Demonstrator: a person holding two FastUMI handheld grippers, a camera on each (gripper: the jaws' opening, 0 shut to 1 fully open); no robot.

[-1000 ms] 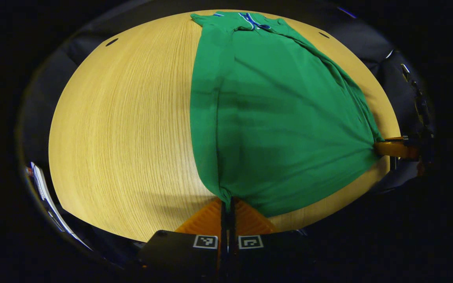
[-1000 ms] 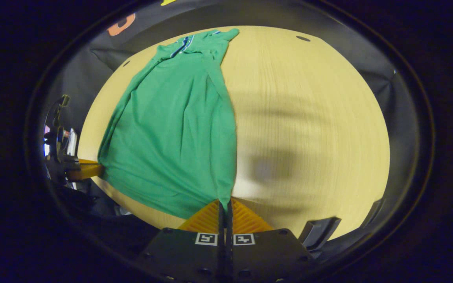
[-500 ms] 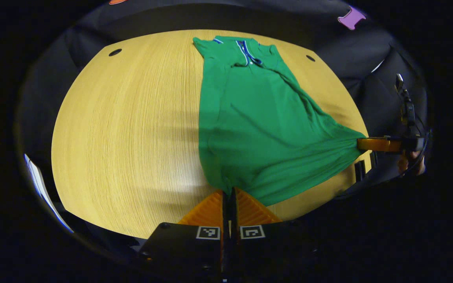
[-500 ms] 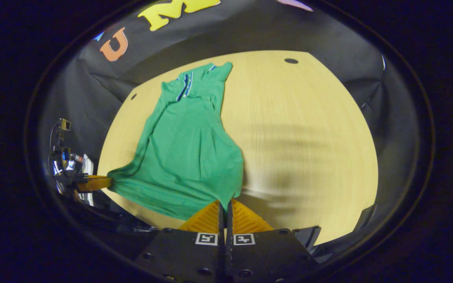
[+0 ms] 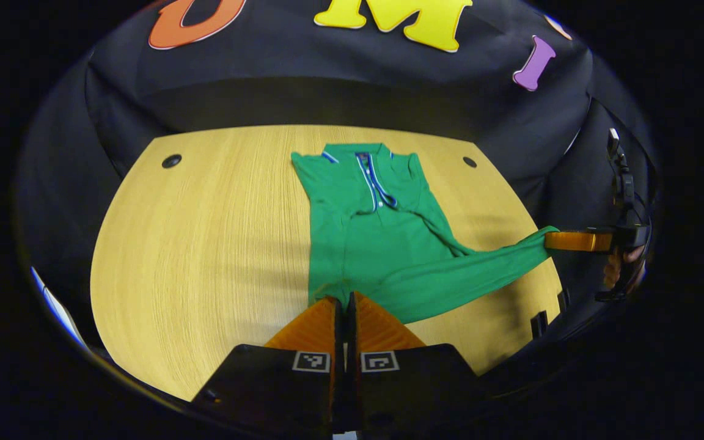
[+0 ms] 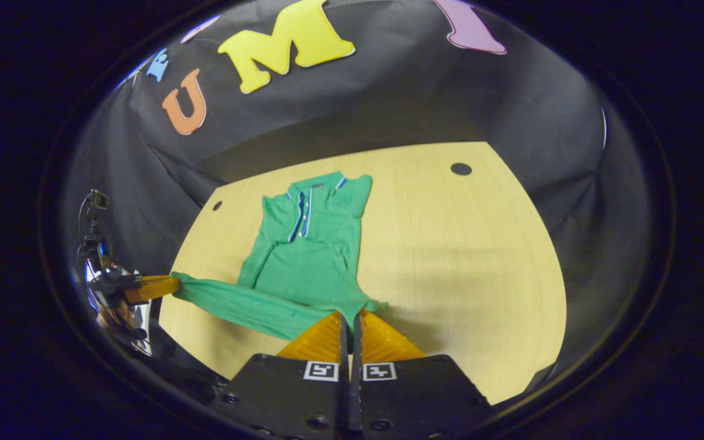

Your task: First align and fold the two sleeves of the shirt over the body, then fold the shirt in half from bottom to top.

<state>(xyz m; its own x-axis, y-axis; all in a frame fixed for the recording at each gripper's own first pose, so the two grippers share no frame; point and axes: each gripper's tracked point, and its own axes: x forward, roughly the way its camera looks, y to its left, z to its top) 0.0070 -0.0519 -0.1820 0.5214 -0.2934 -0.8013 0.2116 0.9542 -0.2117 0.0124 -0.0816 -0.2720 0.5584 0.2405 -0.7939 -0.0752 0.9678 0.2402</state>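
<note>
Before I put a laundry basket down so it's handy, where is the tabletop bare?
The light wooden tabletop is bare between the green polo shirt and its edge by the left gripper. It is bare beyond the shirt by the right gripper too. The near middle is crowded: both grippers grip the lifted hem.

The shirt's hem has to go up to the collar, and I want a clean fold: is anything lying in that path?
Nothing visible. Both tongs, left and right, grip the shirt hem; only its own flat body lies before the collar, with bare table around.
</note>
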